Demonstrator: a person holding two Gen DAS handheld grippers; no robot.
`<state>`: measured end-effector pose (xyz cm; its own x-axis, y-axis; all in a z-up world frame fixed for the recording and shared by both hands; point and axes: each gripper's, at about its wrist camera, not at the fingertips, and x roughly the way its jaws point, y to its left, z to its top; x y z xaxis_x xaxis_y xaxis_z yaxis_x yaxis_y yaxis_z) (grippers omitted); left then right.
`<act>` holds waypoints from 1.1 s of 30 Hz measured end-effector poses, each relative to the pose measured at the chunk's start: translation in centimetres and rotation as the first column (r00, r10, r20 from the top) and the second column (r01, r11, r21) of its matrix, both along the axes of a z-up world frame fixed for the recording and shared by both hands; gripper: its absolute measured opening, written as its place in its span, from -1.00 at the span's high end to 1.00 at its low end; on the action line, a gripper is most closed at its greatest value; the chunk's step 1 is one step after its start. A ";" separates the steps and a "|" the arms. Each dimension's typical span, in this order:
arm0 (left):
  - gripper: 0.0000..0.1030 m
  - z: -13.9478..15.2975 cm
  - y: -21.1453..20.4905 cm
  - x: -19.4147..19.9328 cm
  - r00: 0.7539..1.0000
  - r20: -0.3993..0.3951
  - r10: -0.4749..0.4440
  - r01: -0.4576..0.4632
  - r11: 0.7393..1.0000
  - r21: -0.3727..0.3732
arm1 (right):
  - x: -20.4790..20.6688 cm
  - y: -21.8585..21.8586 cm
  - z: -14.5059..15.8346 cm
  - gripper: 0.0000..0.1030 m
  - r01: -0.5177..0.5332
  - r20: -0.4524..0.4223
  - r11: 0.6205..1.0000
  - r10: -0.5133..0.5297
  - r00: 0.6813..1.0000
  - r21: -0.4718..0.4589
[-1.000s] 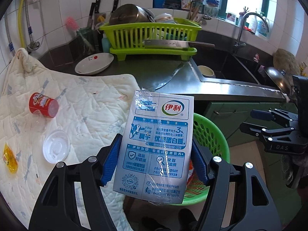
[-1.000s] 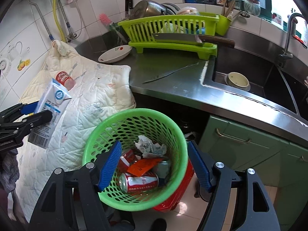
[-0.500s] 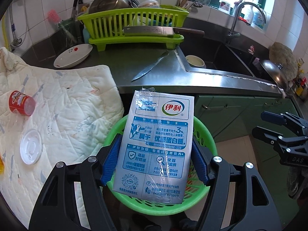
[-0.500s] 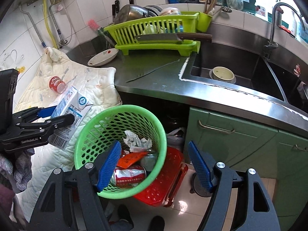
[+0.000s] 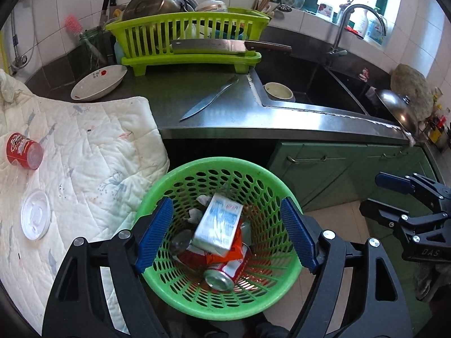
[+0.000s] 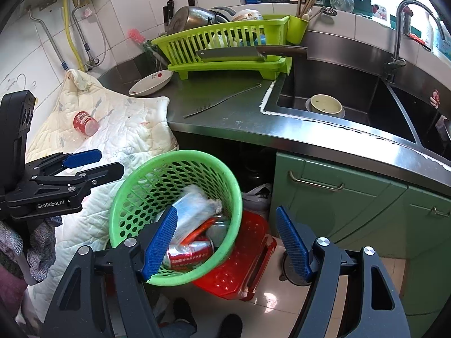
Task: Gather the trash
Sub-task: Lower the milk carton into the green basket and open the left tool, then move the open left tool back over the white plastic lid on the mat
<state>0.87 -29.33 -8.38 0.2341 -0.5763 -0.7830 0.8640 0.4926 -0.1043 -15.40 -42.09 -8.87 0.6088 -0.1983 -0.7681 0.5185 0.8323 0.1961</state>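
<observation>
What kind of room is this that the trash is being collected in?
Almost certainly a home kitchen: a steel sink with a faucet, a green dish rack holding a pot and a cleaver, and a knife lying on the counter. A green trash basket stands on the floor by the cabinets.

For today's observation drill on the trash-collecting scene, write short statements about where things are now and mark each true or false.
1. The milk carton lies inside the green basket. True.
2. The left gripper is clamped on the carton. False: it is open and empty.
3. A red can lies on the quilt. True.
4. The right gripper holds a knife. False: it is open and empty; the knife lies on the counter.
</observation>
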 end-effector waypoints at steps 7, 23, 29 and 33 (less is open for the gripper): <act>-0.52 0.9 2.6 1.4 0.998 0.025 0.063 -0.063 0.998 -0.009 | 1.8 1.2 0.2 -0.36 -0.044 0.006 0.999 0.044 0.999 -0.001; -0.57 0.6 10.9 8.0 0.954 0.057 0.294 -0.295 0.955 0.010 | 8.7 4.9 0.4 -0.39 -0.195 0.012 0.981 0.195 0.981 -0.007; -0.71 -0.4 14.1 11.6 0.926 0.085 0.367 -0.371 0.928 0.040 | 11.0 6.4 0.5 -0.40 -0.239 0.012 0.971 0.239 0.971 -0.008; -0.79 -1.2 16.2 14.2 0.912 0.095 0.400 -0.406 0.912 0.052 | 12.4 7.3 0.4 -0.41 -0.258 0.006 0.966 0.258 0.966 -0.007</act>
<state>15.11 -13.11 -9.59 0.4988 -0.3646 -0.7863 0.5944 0.8041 0.0042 -3.01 -34.81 -8.51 0.6454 -0.0383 -0.7629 0.2847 0.9388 0.1938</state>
